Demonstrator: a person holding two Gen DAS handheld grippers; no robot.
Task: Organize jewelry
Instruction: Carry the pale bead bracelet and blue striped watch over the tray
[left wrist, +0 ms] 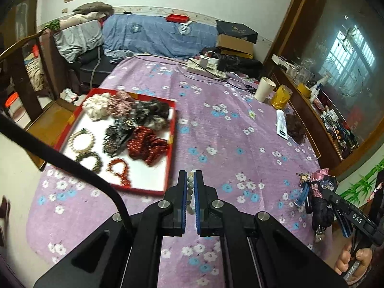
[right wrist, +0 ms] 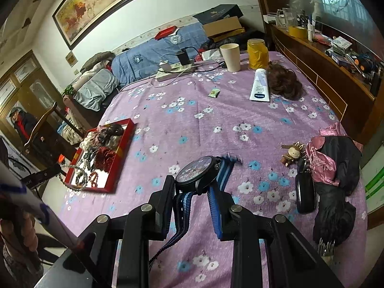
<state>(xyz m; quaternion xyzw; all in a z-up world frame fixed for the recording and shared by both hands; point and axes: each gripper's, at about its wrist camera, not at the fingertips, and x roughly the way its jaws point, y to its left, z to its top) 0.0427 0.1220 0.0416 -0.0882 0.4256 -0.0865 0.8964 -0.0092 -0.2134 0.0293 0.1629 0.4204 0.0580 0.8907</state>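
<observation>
Item: tray (left wrist: 171,141), red rim, white floor, far left on the flowered counter (left wrist: 216,129). Holds scrunchies (left wrist: 146,144) massed at its far and right side, bead bracelets (left wrist: 82,140) laid flat along the near left. Like kept with like; apparently the collecting point for the task.

Item: pale bead bracelet (left wrist: 190,192). Pinched in the left gripper (left wrist: 190,176), jaws pressed almost together on the strand, the rest hanging below clear of the cloth. Just near-right of the tray; judged bound for the bracelet side.

Item: watch (right wrist: 198,172), dark face, blue striped strap (right wrist: 182,212). Held by its case in the right gripper (right wrist: 192,188), jaws part spread to suit its width, strap ends dangling free. Over the counter, well right of the tray (right wrist: 124,148).

Not jewelry, left at the counter's right and far edges: cup (right wrist: 230,56), yellow jar (right wrist: 258,52), tube (right wrist: 260,85), hairpiece (right wrist: 284,81), keys (right wrist: 294,154), umbrella (right wrist: 336,180).
</observation>
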